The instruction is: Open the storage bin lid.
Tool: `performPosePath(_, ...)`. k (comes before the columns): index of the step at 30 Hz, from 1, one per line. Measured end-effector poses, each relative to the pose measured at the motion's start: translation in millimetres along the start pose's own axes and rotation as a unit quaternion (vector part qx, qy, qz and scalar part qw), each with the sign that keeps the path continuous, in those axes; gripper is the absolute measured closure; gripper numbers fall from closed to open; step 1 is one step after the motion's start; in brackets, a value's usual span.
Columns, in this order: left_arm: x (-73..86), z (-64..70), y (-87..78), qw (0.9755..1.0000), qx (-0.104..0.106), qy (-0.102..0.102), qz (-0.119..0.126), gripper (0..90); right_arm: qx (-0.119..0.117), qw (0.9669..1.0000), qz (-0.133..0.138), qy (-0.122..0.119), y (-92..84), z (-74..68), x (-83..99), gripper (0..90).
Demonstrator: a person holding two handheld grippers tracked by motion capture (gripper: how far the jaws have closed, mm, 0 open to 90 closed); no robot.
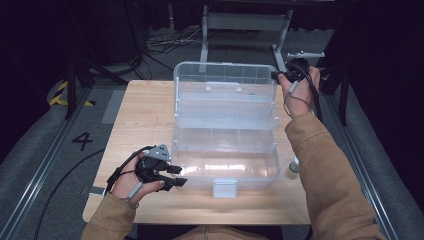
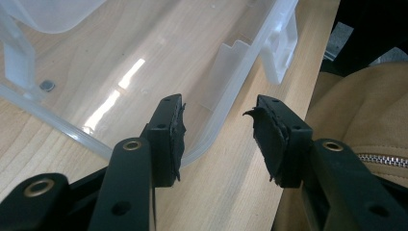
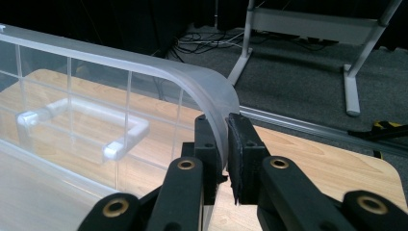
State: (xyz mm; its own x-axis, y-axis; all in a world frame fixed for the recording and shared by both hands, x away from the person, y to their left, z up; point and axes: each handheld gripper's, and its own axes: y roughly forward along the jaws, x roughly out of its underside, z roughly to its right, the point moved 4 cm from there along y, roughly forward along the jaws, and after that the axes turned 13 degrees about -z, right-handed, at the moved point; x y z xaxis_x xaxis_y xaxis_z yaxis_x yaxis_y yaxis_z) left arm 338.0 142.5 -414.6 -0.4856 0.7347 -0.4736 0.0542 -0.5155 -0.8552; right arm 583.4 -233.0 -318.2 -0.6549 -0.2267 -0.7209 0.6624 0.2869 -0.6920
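Tabletop (image 1: 145,107): I find clear storage box (image 1: 225,165) at centre, base nearest me | lid (image 1: 225,82) raised upright at far side; opening looks done or closing not begun, I cannot tell which | right claw (image 3: 222,144) clamped on lid's top corner | left claw (image 2: 219,139), jaws apart, holds nothing, hovers just beside box's near left corner

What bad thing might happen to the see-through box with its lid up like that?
The right gripper pinches only the thin corner rim of the lid, so the lid might slip out and drop onto the clear box. The left gripper is open beside the box's front corner, holding nothing, so the box could slide on the table if the lid is pulled.
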Motion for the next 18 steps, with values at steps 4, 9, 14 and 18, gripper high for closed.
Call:
performPosePath(4,0.8,1.0,-1.0,1.0,-0.004,0.001,0.004,54.1,-0.009,0.9999,-0.004,0.008,7.8,4.1,-0.3,83.7)
performPosePath(9,0.8,2.0,-5.2,0.9998,-0.007,0.002,0.02,54.4,-0.011,0.9998,-0.015,0.01,15.0,6.3,-3.2,83.8)
performPosePath(14,1.0,2.1,-6.1,0.9997,-0.005,0.003,0.022,54.3,-0.011,0.9995,-0.029,0.01,23.1,8.5,-6.0,84.0)
performPosePath(18,1.6,1.4,-6.3,0.9997,-0.007,0.001,0.022,54.3,-0.017,0.9992,-0.034,0.016,29.9,11.3,-5.8,84.1)
